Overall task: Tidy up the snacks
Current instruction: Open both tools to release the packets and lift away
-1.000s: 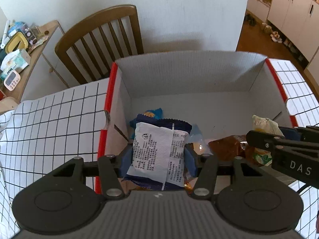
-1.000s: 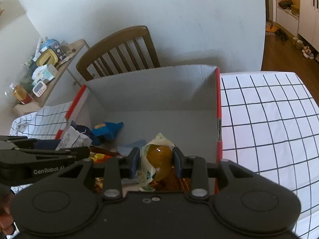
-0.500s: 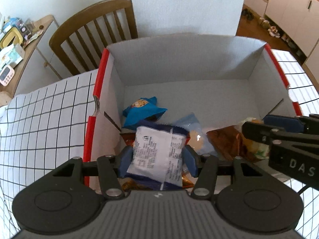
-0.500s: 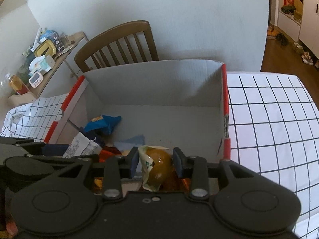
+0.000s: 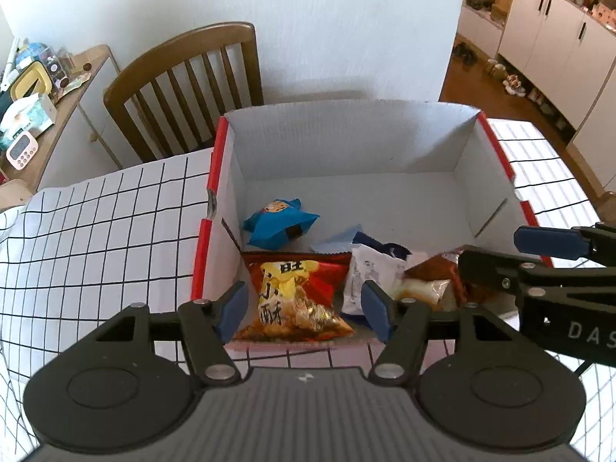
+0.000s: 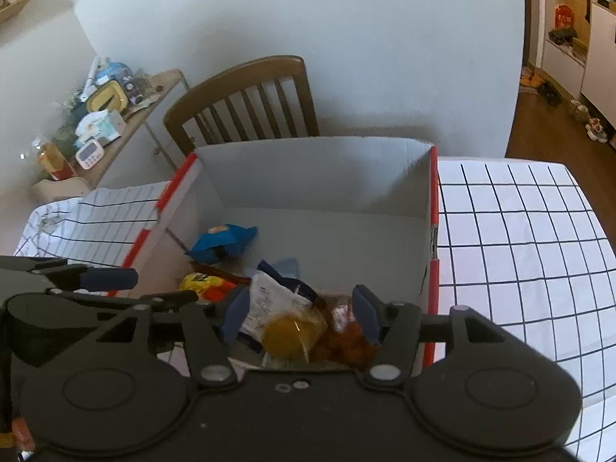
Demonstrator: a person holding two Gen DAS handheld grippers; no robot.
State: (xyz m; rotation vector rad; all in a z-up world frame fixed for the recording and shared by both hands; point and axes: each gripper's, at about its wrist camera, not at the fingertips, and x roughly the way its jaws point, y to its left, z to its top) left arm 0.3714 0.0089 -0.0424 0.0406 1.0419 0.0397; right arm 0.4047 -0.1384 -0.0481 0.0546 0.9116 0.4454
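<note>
A white cardboard box (image 5: 346,142) with red edges holds several snacks: a blue packet (image 5: 281,223), a red and yellow bag (image 5: 296,292), a white and dark blue packet (image 5: 369,273) and a brown packet (image 5: 435,281). My left gripper (image 5: 304,310) hovers over the box's near edge. Its jaws are opening, the pads touch nothing, and the red bag lies below them. My right gripper (image 6: 301,315) is also opening above a clear-wrapped yellow snack (image 6: 292,333) that lies loose in the box (image 6: 315,173) beside the white packet (image 6: 269,300). Each gripper shows in the other's view, right (image 5: 496,252) and left (image 6: 154,288).
The box stands on a table under a black-checked white cloth (image 5: 96,238). A wooden chair (image 5: 184,77) stands behind it against the wall. A cluttered side shelf (image 5: 34,104) is at the far left, and white cabinets (image 5: 558,38) at the far right.
Both grippers opened and let go: the white packet and the yellow snack now lie in the box. Both grippers drew back and rose, so more of the box shows.
</note>
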